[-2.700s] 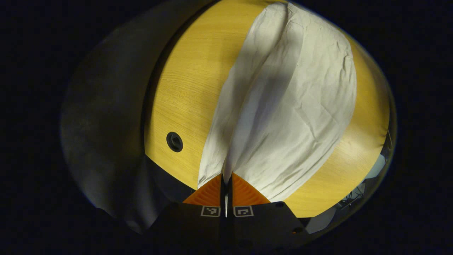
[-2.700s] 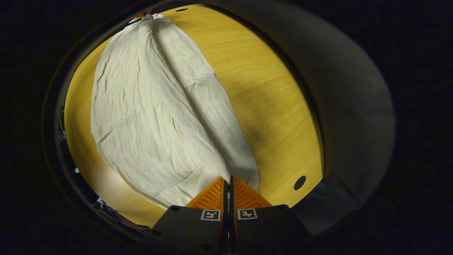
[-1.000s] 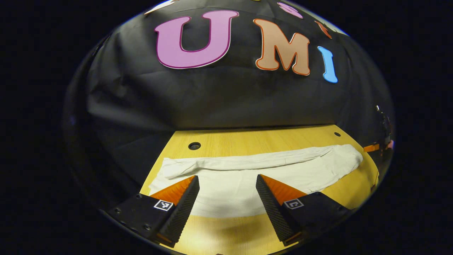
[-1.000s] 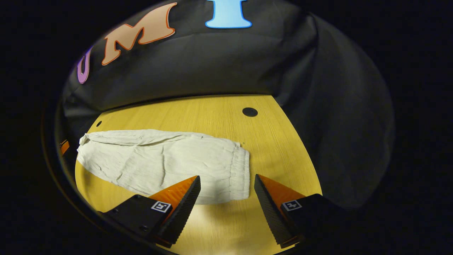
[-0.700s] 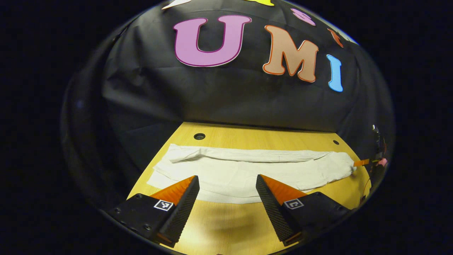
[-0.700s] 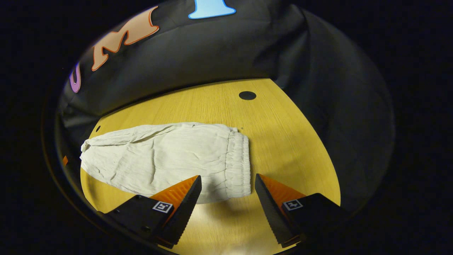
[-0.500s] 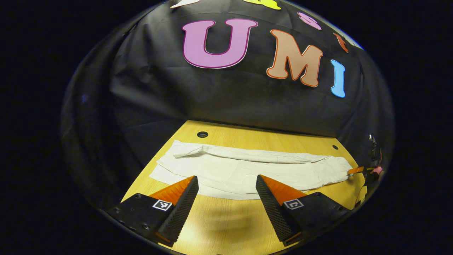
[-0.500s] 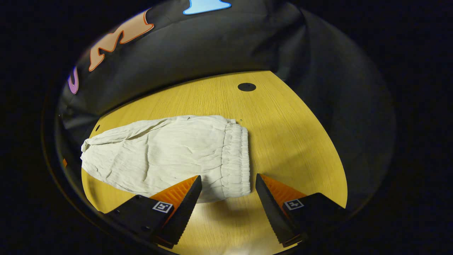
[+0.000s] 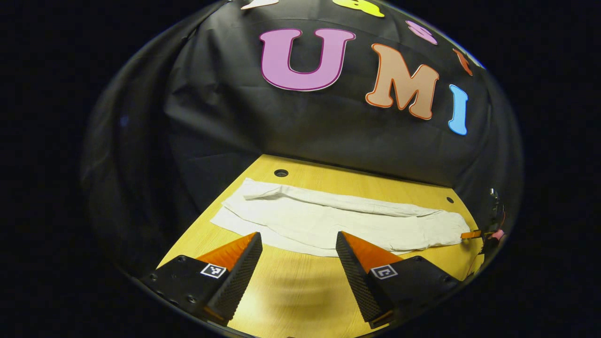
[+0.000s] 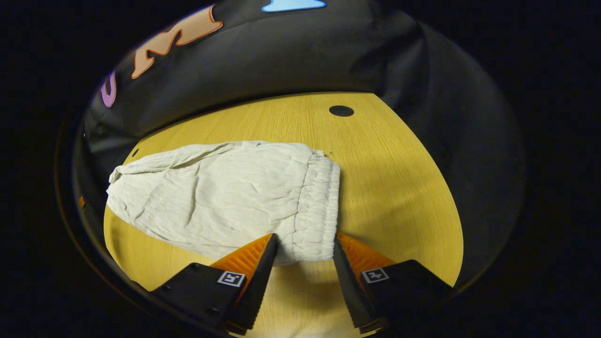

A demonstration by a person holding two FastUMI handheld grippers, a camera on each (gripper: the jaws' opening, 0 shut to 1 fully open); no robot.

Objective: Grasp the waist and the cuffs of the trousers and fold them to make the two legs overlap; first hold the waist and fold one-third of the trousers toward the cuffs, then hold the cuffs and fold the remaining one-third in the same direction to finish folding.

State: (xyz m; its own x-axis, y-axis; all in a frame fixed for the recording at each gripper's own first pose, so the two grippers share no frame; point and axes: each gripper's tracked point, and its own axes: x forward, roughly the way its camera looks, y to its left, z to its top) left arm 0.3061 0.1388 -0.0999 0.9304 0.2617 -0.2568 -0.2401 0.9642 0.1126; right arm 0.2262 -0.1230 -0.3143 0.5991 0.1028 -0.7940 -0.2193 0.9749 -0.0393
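Observation:
White trousers (image 9: 338, 218) lie flat along the wooden table (image 9: 300, 291), one leg laid over the other. Their cuff end (image 9: 249, 190) is at the left in the left gripper view. My left gripper (image 9: 298, 239) is open, just short of the near edge of the legs, holding nothing. In the right gripper view the gathered elastic waistband (image 10: 319, 202) runs across the trousers (image 10: 211, 197). Its near corner lies between the fingers of my right gripper (image 10: 304, 241), which is open with the jaws narrowed around it. The right gripper (image 9: 481, 233) also shows small at the waist end.
The black booth cloth closes the table in at the back and sides. Round cable holes (image 9: 281, 172) (image 10: 341, 111) sit near the far corners of the table (image 10: 394, 178). Bare wood lies right of the waistband and in front of the trousers.
Both grippers, earlier shut on the raised trousers, have let go and the trousers lie flat. The left gripper has drawn back. The right gripper has moved onto the waistband and its jaws have narrowed.

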